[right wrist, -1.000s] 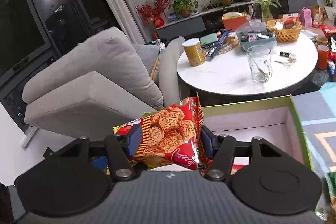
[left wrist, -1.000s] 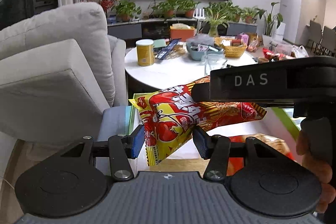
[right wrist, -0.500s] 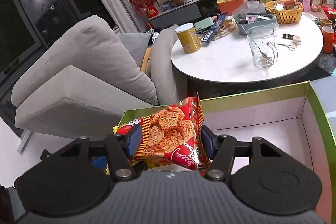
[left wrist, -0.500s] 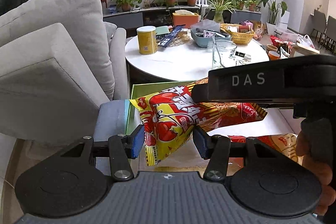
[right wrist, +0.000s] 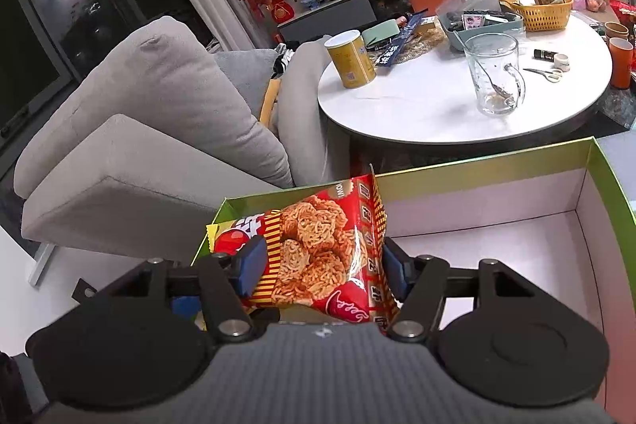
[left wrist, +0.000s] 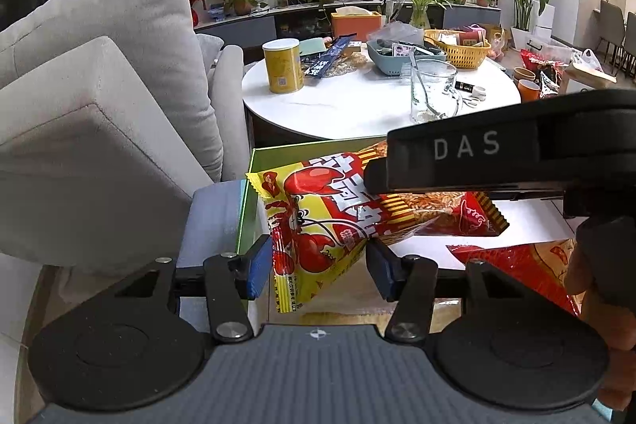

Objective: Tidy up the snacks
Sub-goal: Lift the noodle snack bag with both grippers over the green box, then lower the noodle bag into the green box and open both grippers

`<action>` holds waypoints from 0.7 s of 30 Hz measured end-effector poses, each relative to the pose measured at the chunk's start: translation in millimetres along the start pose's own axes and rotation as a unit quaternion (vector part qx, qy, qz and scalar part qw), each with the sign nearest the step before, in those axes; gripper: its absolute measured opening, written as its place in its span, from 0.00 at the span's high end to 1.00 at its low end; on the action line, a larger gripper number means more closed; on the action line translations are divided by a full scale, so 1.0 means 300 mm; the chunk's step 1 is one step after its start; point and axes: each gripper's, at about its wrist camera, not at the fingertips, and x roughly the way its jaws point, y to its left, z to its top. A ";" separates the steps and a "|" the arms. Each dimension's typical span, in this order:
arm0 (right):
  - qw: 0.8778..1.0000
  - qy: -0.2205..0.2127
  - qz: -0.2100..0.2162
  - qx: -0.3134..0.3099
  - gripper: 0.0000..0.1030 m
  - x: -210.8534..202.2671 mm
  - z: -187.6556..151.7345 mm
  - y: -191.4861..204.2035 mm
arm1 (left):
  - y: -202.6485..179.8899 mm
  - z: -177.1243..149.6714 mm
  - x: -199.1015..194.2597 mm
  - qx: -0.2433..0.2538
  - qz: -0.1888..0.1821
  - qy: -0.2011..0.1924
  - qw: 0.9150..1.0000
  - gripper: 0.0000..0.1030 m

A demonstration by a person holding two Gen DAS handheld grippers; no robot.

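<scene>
Both grippers are gripping one yellow-and-red crinkled snack packet [left wrist: 318, 225]: the left gripper [left wrist: 316, 267] is pinching its yellow end, the right gripper [right wrist: 320, 271] its red end, above the open green-rimmed white cardboard box [right wrist: 516, 245]. A second red packet [left wrist: 516, 265] is lying inside, and the round white table [right wrist: 437, 106] is standing beyond.

A yellow-and-red snack bag [left wrist: 342, 217], printed with lobsters and fried noodle cakes, hangs crumpled above the green-rimmed box [right wrist: 596, 161], at its 9 o'clock end. A second red bag [left wrist: 520, 265] lies flat on the box's white floor toward 3 o'clock.
</scene>
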 end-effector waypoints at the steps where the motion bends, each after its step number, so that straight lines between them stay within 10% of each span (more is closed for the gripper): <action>1: 1.000 0.001 0.000 0.001 0.67 -0.001 -0.001 -0.001 | -0.003 0.001 0.000 0.002 0.002 0.002 1.000 0.51; 21: 1.000 -0.001 0.002 -0.002 0.61 -0.059 -0.003 -0.004 | -0.023 0.007 -0.016 0.015 0.032 0.011 0.999 0.44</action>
